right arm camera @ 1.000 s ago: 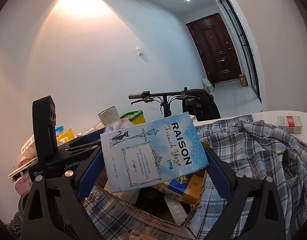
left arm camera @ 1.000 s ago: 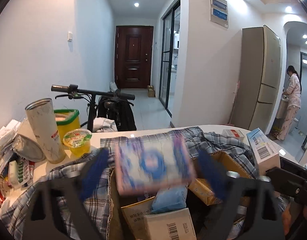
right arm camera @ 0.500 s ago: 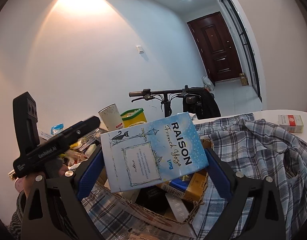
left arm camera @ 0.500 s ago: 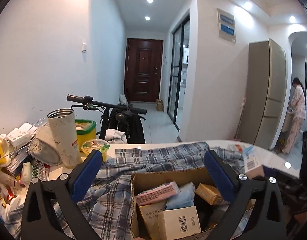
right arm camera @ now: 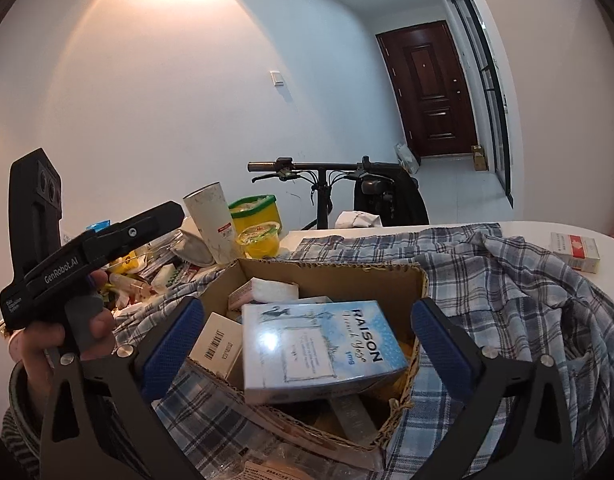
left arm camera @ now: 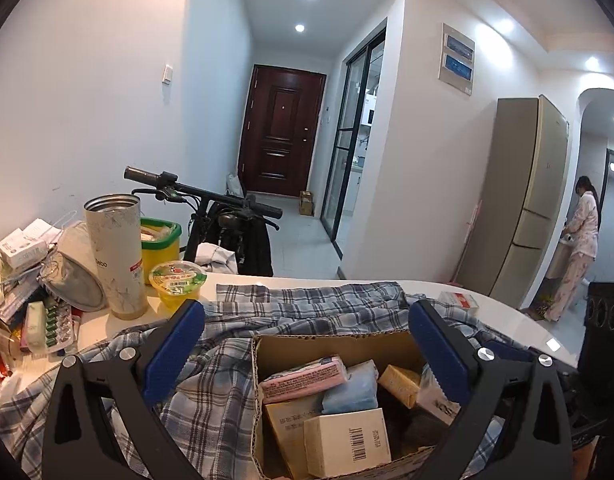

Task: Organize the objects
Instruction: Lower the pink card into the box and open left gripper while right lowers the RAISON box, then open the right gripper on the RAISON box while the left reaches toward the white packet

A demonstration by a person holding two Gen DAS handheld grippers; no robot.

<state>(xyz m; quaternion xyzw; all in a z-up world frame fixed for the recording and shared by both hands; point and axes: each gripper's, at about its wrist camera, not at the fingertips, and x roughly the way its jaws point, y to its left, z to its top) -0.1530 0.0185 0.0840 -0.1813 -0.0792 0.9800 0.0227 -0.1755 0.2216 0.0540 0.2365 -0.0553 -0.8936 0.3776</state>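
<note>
A cardboard box (left arm camera: 331,346) (right arm camera: 327,270) sits on a plaid shirt (left arm camera: 211,392) (right arm camera: 519,304) and holds several small cartons. The blue RAISON box (right arm camera: 323,350) lies on top of them, free between my right gripper's (right arm camera: 309,340) blue pads (right arm camera: 173,346), which stand wide apart. My left gripper (left arm camera: 307,348) is open and empty above the box, over a pink pack (left arm camera: 303,374) and a white barcode carton (left arm camera: 347,444). The left gripper's body (right arm camera: 67,256) shows at the left of the right wrist view.
A marbled tumbler (left arm camera: 115,256), a yellow tub (left arm camera: 159,244), a jelly cup (left arm camera: 177,282) and a pile of packets (left arm camera: 23,280) stand at the left. A red-and-white pack (right arm camera: 575,250) lies at the right. A bicycle (left arm camera: 219,216) stands behind the table.
My left gripper let a blue-patterned pack drop and pulled back, open. My right gripper opened and the RAISON box came to lie on the cartons in the cardboard box.
</note>
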